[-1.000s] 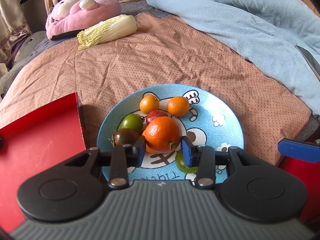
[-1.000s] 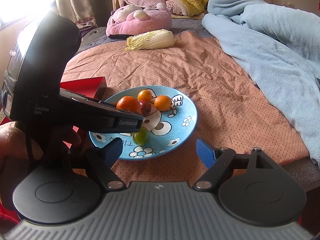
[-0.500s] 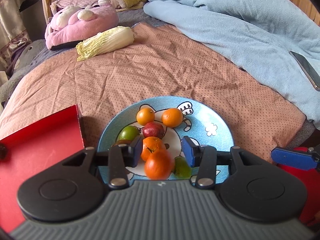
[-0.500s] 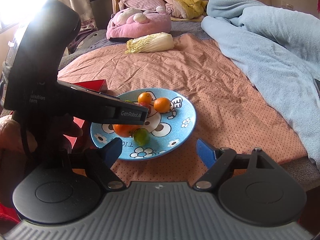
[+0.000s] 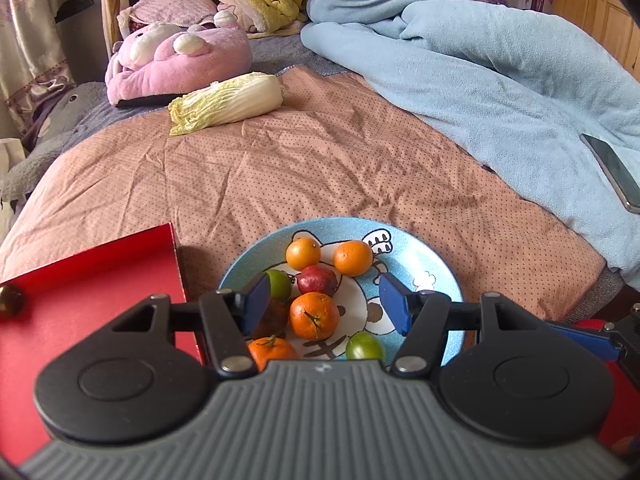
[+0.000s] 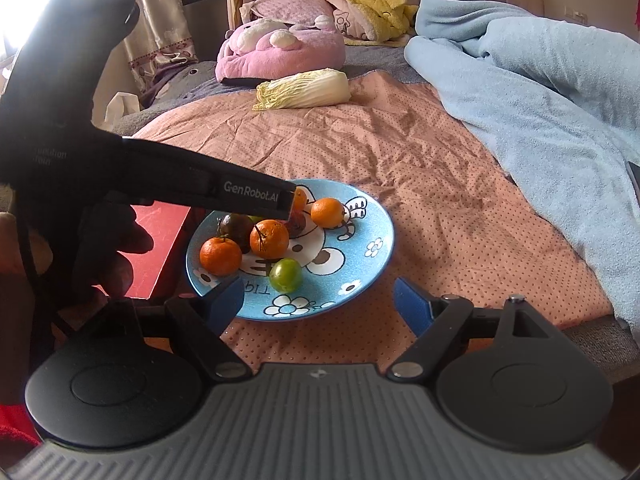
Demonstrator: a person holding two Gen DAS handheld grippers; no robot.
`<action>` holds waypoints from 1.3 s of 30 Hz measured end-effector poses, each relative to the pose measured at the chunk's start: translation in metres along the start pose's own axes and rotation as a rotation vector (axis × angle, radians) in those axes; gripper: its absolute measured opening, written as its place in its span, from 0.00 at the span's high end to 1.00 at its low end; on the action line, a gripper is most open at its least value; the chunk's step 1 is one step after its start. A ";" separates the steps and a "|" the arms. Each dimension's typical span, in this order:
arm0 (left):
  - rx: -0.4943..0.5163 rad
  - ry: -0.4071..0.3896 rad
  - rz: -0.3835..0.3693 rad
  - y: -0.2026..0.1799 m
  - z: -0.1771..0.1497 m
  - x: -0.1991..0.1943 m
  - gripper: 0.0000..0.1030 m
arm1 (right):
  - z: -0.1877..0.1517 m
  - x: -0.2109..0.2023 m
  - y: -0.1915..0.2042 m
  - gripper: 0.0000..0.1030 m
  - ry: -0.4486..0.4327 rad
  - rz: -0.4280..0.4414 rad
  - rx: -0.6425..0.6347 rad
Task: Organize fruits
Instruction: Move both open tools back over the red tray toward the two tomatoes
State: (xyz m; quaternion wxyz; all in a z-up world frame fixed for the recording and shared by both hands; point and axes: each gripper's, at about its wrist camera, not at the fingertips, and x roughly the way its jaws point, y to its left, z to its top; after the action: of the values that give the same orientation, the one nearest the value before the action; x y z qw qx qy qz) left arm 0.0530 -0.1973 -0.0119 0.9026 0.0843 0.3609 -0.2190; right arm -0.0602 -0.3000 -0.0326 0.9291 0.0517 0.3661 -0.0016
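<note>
Fruits point(image 5: 314, 316) sitting on plate point(image 5: 436, 268); my left gripper point(image 5: 325, 304) jaws just opening, holding nothing; right gripper point(image 6: 320, 300) hanging spread, empty.

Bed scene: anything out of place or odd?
Yes. One dark fruit sits alone on the red tray, apart from the fruit on the blue plate. A napa cabbage and a phone lie loose on the bedding.

Mixed fruits point(image 5: 314, 316) – clustered on blue plate point(image 5: 436, 264)
</note>
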 end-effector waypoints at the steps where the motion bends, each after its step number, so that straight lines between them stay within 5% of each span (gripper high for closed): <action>1: -0.005 -0.004 0.000 0.002 0.000 -0.002 0.39 | 0.000 0.000 0.001 0.17 0.000 0.001 -0.002; 39: -0.107 -0.013 0.082 0.068 -0.022 -0.026 0.39 | 0.013 0.016 0.048 0.14 0.013 0.071 -0.093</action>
State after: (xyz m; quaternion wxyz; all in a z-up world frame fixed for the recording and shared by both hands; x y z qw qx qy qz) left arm 0.0539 -0.1214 -0.0109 0.9164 0.0492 0.3625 -0.1626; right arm -0.0382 -0.2530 -0.0295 0.9276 0.0216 0.3698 0.0485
